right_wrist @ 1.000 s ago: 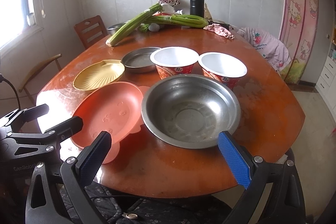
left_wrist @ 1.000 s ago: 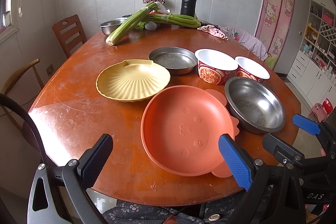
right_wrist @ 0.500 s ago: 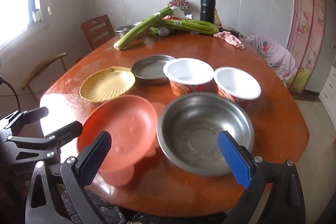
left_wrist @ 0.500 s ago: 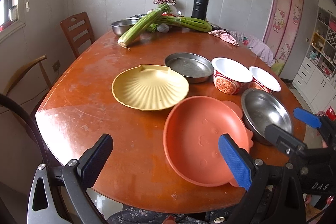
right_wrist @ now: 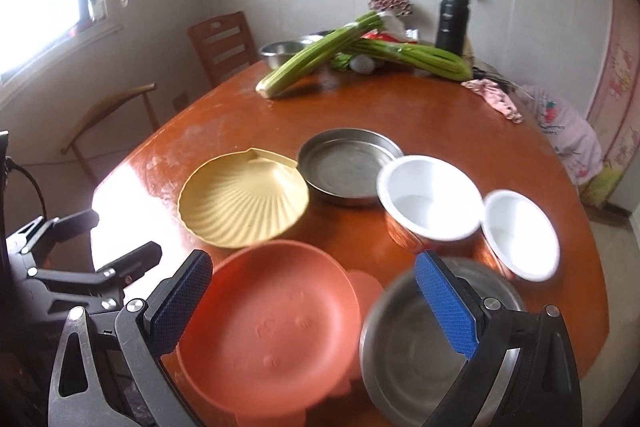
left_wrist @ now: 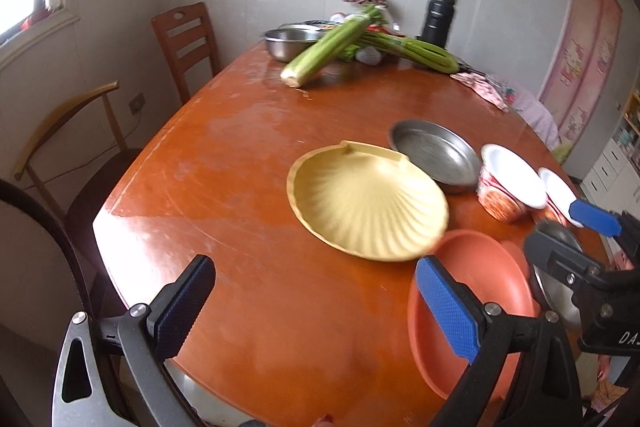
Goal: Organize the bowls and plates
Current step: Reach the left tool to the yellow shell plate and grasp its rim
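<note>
On the round wooden table (left_wrist: 248, 187) lie a yellow shell-shaped plate (left_wrist: 366, 201) (right_wrist: 244, 199), an orange plastic plate (left_wrist: 476, 291) (right_wrist: 276, 315), a shallow steel pan (left_wrist: 436, 155) (right_wrist: 346, 165), a steel bowl (right_wrist: 436, 343) and two white paper bowls (left_wrist: 510, 183) (right_wrist: 430, 197) (right_wrist: 520, 233). My left gripper (left_wrist: 316, 307) hovers open over the near left table edge, left of the orange plate. My right gripper (right_wrist: 316, 303) is open above the orange plate and the steel bowl. Neither holds anything.
Celery stalks (left_wrist: 332, 45) (right_wrist: 316, 55), a steel basin (left_wrist: 290, 43), a black flask (left_wrist: 438, 13) (right_wrist: 454, 17) and a pink cloth (right_wrist: 498, 97) lie at the far side. Two wooden chairs (left_wrist: 188, 43) (left_wrist: 68, 131) stand left of the table.
Both grippers have swung to the left, so the dishes have shifted right in the views. The left gripper has left the orange plate for the bare table. No dish has moved.
</note>
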Tool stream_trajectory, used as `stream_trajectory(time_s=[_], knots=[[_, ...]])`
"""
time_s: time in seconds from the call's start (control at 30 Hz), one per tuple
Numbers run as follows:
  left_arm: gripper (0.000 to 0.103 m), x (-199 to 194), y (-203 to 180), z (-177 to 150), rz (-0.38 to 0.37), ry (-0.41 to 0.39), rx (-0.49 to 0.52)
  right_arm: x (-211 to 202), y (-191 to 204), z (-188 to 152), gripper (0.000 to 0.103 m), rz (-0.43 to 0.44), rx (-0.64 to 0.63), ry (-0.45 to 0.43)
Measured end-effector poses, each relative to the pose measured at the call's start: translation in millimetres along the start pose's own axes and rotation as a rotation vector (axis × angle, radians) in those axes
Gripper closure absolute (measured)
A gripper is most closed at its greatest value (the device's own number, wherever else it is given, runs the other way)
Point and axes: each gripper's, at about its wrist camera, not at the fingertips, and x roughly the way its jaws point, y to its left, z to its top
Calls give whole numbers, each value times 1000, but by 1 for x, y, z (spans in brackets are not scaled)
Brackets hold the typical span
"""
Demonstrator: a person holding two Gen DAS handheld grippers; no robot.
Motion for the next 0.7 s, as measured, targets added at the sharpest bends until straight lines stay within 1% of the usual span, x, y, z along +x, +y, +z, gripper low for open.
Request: stream_trajectory(time_s=[0.13, 0.2, 0.27, 0.33, 0.5, 0.57, 0.7], knots=[[2, 21, 19, 20, 18, 28, -14, 28, 6, 13, 2, 11, -5, 55], [2, 32, 22, 28, 6, 45, -6, 44, 10, 17, 2, -14, -7, 96], [2, 46, 24, 35, -1, 82, 1, 60, 14, 20, 2, -2, -2, 126], [2, 58, 25, 42, -8, 101, 16, 74, 15, 22, 2, 13, 19, 155], [2, 82, 20, 59, -15, 133, 74, 94, 20, 27, 3, -31, 16, 187], [2, 93, 18, 65, -25, 141, 100, 103, 21, 29, 4, -40, 23, 205], [4, 116, 14, 71, -32, 188, 142, 115, 20, 31, 10, -44, 34, 231]])
